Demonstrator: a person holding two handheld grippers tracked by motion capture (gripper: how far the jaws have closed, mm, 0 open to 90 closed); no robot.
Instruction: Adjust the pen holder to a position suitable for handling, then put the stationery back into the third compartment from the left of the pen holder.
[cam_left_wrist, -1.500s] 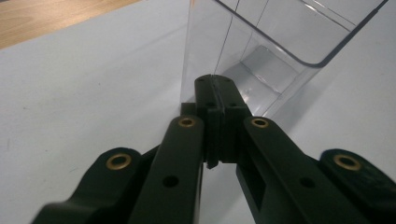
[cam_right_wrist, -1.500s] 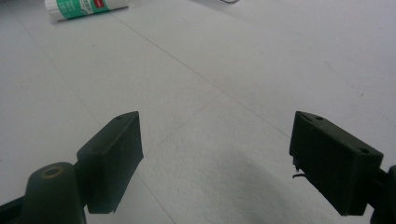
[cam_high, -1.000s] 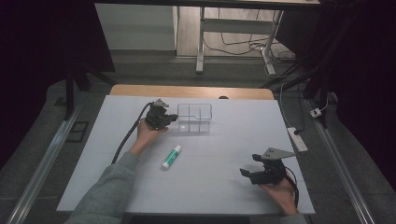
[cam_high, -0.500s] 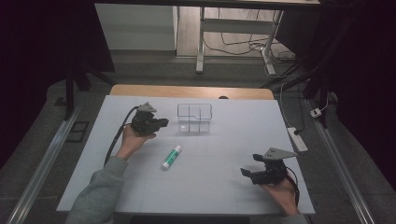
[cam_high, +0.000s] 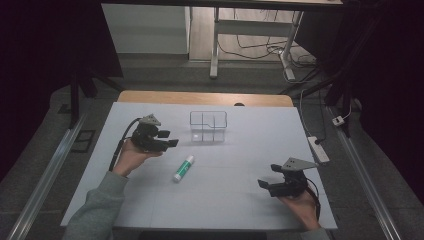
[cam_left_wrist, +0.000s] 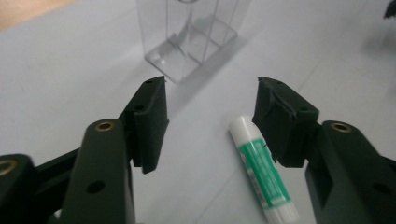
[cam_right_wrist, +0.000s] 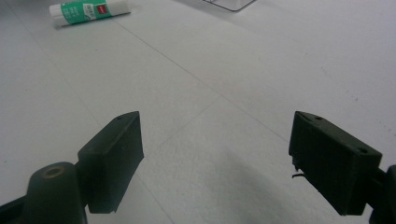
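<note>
High view: left claw (cam_high: 170, 140) hovering over the white rectangular worktop (cam_high: 240, 210), jaws having just been opening, nothing between them. Lying just right of it and slightly nearer the person, a white glue stick with a green label (cam_high: 183, 168), flat on the worktop, tilted, cap end pointing toward the far side. Standing beyond the stick, a clear plastic compartment box (cam_high: 208, 126), upright, apart from both the stick and the left claw. Right claw (cam_high: 266, 186) resting low at the near right of the worktop, well apart from the stick, jaws spread, holding nothing.

Left gripper view: left claw (cam_left_wrist: 210, 100) standing released, both black jaws well apart, bare worktop (cam_left_wrist: 60, 70) showing in the gap. Glue stick (cam_left_wrist: 261, 170) lying below, close to the right-hand jaw, partly overlapped by it in the picture; contact not determinable. Clear box (cam_left_wrist: 191, 37) standing farther on, ahead of the jaws.

Right gripper view: right claw (cam_right_wrist: 215, 144) standing released, jaws wide, only worktop (cam_right_wrist: 224, 70) between them. Glue stick (cam_right_wrist: 88, 11) lying far off at upper left; corner of the clear box (cam_right_wrist: 229, 3) showing at the top edge.
</note>
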